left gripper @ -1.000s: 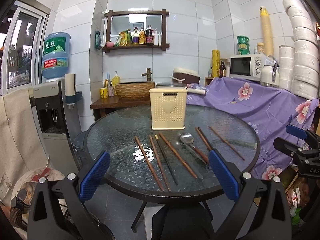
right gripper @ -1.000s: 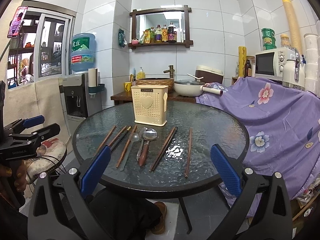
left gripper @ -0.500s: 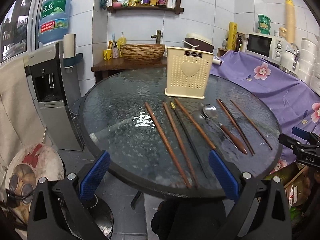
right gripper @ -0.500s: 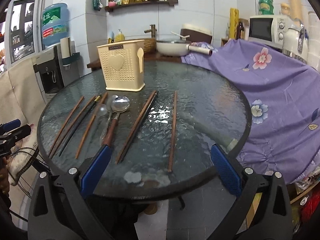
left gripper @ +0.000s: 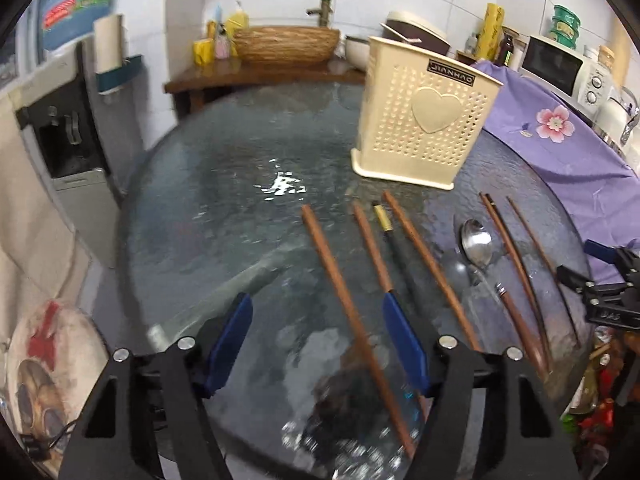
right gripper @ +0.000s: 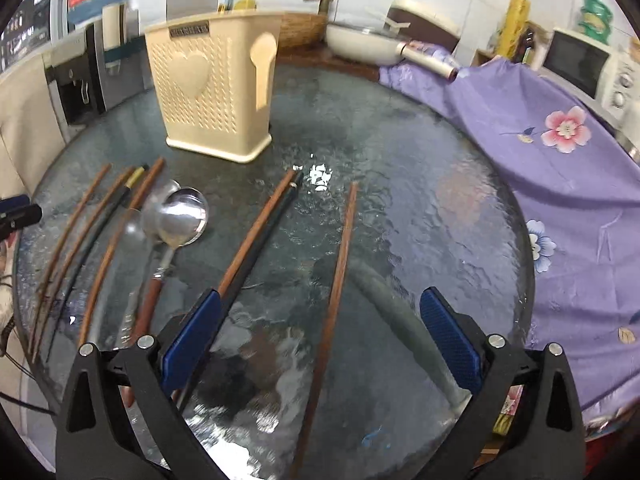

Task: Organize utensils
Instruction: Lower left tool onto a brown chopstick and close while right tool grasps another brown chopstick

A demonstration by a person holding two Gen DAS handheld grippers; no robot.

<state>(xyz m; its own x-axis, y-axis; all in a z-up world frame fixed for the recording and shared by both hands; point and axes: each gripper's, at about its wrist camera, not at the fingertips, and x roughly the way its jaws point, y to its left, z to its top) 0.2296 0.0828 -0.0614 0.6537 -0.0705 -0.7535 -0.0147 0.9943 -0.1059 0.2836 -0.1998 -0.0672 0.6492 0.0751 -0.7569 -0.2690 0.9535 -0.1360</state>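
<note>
Your left gripper (left gripper: 316, 330) hangs over the near edge of the round glass table (left gripper: 208, 216). Its jaws have just been closing, but they are still apart and press on nothing. A long brown chopstick (left gripper: 340, 292) lies on the glass between the blue pads (left gripper: 230, 338), and you are not touching it. Just right of it lie more brown chopsticks, one black chopstick (left gripper: 394, 240), then a metal spoon (left gripper: 476, 246) and two more sticks. The cream basket (left gripper: 424, 120) stands upright behind them all, near their far tips.

Your right gripper (right gripper: 320, 332) is open wide over the right part of the table. One brown stick (right gripper: 340, 256) lies alone between its pads, untouched. A purple cloth (right gripper: 560, 184) with flowers hangs past the table's right edge
</note>
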